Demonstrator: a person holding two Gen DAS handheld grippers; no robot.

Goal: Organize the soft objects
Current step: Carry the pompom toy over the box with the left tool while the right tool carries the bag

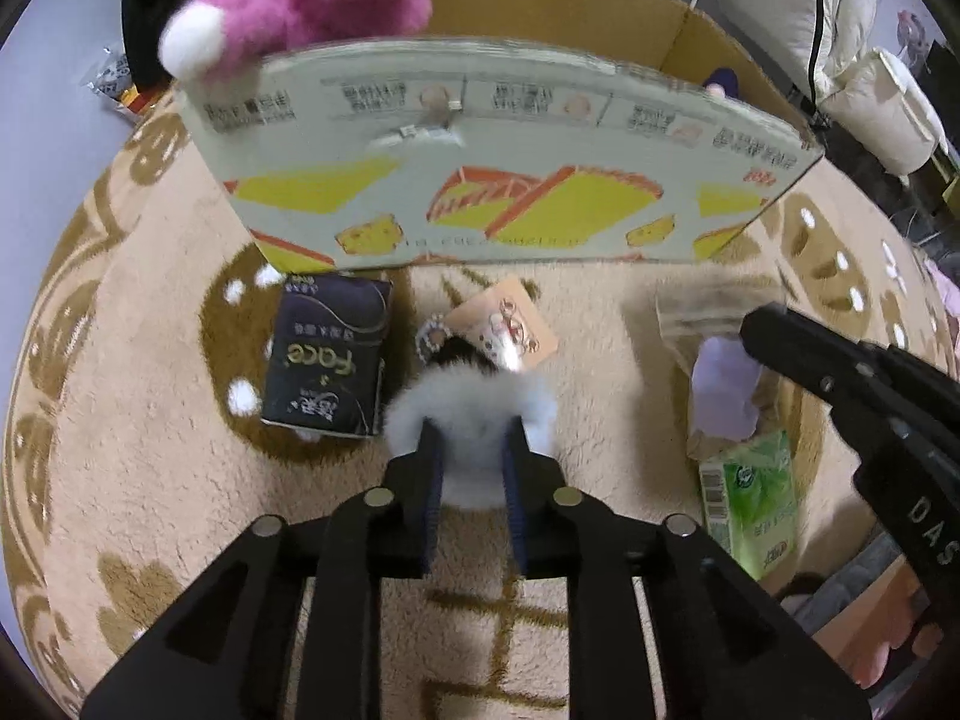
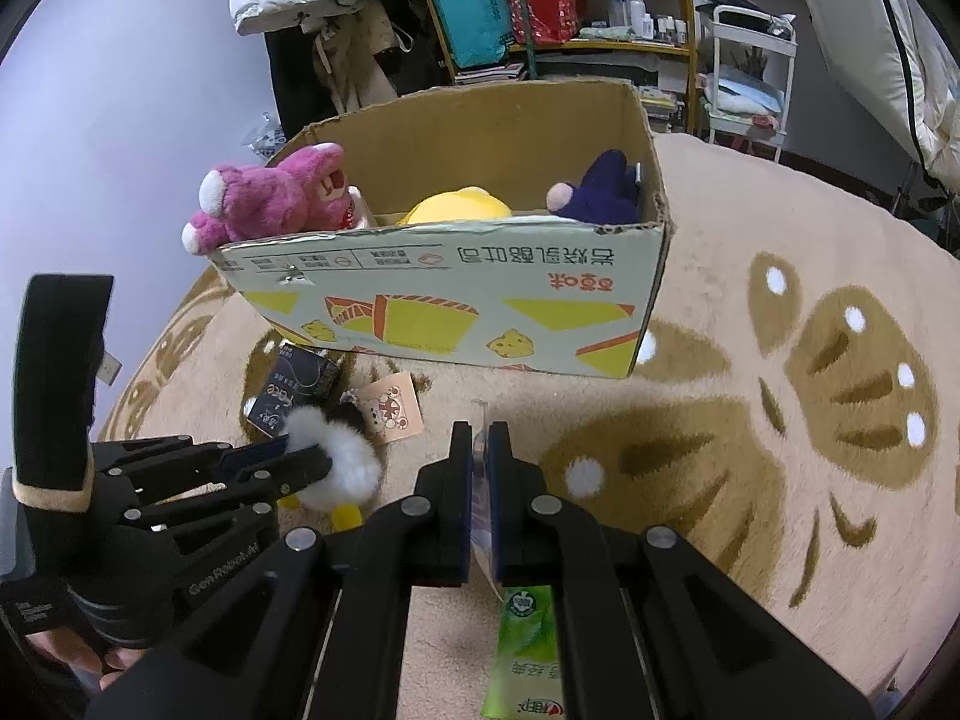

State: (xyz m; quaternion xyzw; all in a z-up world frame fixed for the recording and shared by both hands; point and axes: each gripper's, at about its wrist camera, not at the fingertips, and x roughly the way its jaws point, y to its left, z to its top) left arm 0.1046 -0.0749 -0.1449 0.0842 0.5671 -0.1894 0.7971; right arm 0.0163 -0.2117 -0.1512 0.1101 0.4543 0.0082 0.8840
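Observation:
My left gripper [image 1: 473, 450] is shut on a white fluffy toy [image 1: 468, 402] that lies on the beige rug; a peach card tag [image 1: 507, 330] hangs off the toy. The right wrist view shows that gripper [image 2: 309, 459] from the side, pinching the white fluffy toy [image 2: 351, 468]. My right gripper [image 2: 480, 450] is shut on the edge of a clear plastic bag [image 2: 479, 420]. From the left wrist view, the right gripper [image 1: 753, 327] holds this clear bag [image 1: 702, 312], which has something lilac [image 1: 723, 390] inside. The cardboard box [image 2: 456, 300] holds a pink bear [image 2: 270, 198], a yellow plush [image 2: 459, 204] and a dark blue plush [image 2: 600, 189].
A black tissue pack [image 1: 327, 354] lies left of the white toy, close to the box wall [image 1: 480, 180]. A green tissue pack [image 1: 753, 498] lies under the clear bag, also visible as the green pack [image 2: 528, 648]. Shelves [image 2: 540, 12] and a white cart [image 2: 750, 60] stand behind the rug [image 2: 780, 420].

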